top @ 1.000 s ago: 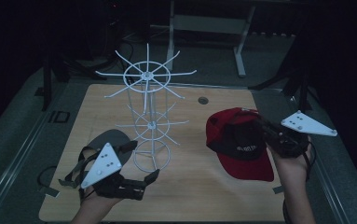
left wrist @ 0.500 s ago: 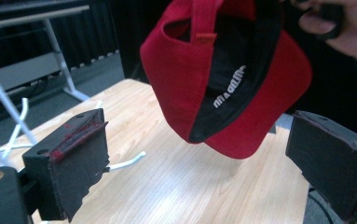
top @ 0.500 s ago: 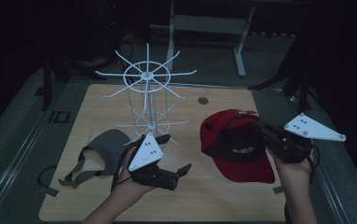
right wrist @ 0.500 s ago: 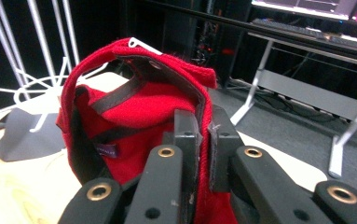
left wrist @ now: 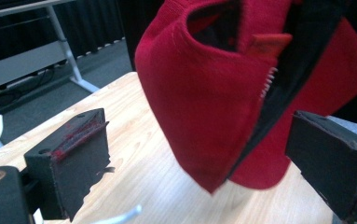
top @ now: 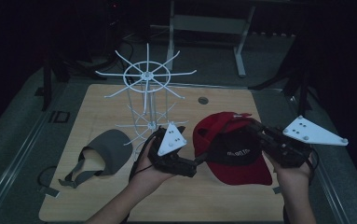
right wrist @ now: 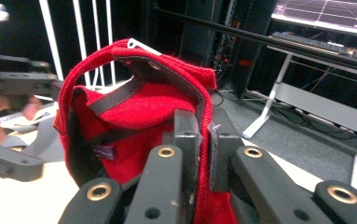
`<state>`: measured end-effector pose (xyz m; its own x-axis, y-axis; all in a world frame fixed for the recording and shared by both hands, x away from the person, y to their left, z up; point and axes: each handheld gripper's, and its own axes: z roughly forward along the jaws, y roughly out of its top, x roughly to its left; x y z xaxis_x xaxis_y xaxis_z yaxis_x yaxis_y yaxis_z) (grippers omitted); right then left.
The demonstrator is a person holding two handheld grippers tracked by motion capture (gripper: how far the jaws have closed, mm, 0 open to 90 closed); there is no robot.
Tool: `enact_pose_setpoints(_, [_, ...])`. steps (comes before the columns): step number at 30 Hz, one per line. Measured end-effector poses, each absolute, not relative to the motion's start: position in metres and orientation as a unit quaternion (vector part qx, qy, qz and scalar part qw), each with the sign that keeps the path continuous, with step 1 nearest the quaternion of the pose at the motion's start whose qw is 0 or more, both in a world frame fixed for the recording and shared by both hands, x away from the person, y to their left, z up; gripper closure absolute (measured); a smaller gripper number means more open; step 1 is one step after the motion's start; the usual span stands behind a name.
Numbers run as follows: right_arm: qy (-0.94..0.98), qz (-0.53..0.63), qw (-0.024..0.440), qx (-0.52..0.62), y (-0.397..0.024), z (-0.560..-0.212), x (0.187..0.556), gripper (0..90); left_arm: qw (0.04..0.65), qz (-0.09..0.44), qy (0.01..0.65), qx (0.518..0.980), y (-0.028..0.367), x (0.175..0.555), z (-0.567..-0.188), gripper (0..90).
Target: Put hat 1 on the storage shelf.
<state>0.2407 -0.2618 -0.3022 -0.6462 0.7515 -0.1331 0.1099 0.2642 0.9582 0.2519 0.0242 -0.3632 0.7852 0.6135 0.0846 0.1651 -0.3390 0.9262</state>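
Movement on our left side is the biggest change: we are carrying the left gripper (top: 199, 161) away from the grey visor (top: 107, 151), where it was sitting a second ago at about eight o'clock on the table (top: 120, 100), and bringing it in toward the centre, close in front of the white wire rack (top: 147, 93). It is now pointing toward three o'clock at the red cap (top: 234, 154), with its jaws spread wide and gripping nothing; in the left gripper view the cap's open back and strap (left wrist: 288, 79) are hanging just ahead of the pads (left wrist: 73, 154), between them but not touching.

Smaller is the shift on our right: we are lifting the cap slightly and tipping it toward the centre, so it is hanging just above the table at about four o'clock, brim low. The right gripper (right wrist: 203, 140) is keeping its jaws clenched on the cap's rear edge, red fabric pinched between the pads.

We are judging that this is setting up a two-handed hold: the left jaws are closing in on the far rim so that we can spread the cap and hang it on a prong of the rack. The visor is lying untouched at eight o'clock.
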Motion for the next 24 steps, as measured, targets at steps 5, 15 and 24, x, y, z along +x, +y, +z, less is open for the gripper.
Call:
enact_pose_setpoints(5, [0.737,0.535,0.296,0.288,-0.261,-0.301,0.239,84.9,0.510,0.231,0.242,0.792,0.010,0.259,-0.355,12.5])
enact_pose_setpoints(15, [0.737,0.539,0.294,0.283,-0.262,-0.304,0.236,84.9,0.494,0.264,0.260,0.787,-0.003,0.267,-0.347,47.5])
enact_pose_setpoints(24, [0.736,0.541,0.285,0.290,-0.266,-0.315,0.233,84.9,0.520,0.266,0.268,0.766,-0.002,0.273,-0.340,84.0])
